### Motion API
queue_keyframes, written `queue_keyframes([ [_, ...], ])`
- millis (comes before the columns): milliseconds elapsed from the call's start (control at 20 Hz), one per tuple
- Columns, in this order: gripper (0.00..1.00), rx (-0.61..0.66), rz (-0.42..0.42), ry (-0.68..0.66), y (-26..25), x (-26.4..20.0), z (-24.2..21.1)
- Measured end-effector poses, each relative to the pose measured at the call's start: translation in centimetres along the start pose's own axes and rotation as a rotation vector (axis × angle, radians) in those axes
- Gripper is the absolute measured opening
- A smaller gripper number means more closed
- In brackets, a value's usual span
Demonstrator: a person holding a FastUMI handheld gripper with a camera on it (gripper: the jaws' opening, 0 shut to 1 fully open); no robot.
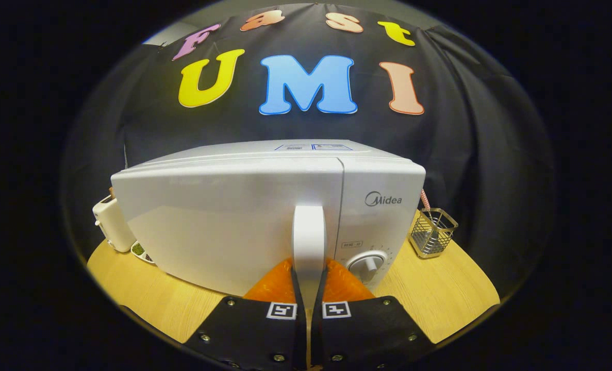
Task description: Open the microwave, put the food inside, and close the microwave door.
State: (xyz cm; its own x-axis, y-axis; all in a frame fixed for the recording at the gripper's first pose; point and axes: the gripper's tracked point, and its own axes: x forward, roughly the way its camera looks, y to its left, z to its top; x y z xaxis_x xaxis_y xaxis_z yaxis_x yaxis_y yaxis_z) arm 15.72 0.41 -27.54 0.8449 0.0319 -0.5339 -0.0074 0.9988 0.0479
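A white microwave point(223, 221) stands on the wooden table point(440, 304) straight ahead, its door closed flush with the control panel. The door's vertical white handle point(309, 232) runs down between my two fingers. My gripper point(309, 275) is shut on that handle, one finger pressing each side of its lower part. A round dial point(366, 265) sits low on the control panel, just right of the fingers. The food is hidden from me.
A cream-coloured toaster point(111, 222) stands left of the microwave, with a small dish point(141, 251) beside it. A wire-mesh holder point(432, 233) sits on the table to the microwave's right. Black cloth closes off the back.
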Motion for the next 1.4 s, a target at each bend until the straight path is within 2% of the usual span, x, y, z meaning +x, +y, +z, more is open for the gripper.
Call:
queue_keyframes([
  [250,0.04,-0.035,0.032,0.019,1.0,-3.7,-1.7],
  [650,0.04,-0.004,0.084,0.119,3.6,-9.9,-4.1],
  [1400,0.04,0.024,0.105,0.08,11.1,-18.7,-7.3],
])
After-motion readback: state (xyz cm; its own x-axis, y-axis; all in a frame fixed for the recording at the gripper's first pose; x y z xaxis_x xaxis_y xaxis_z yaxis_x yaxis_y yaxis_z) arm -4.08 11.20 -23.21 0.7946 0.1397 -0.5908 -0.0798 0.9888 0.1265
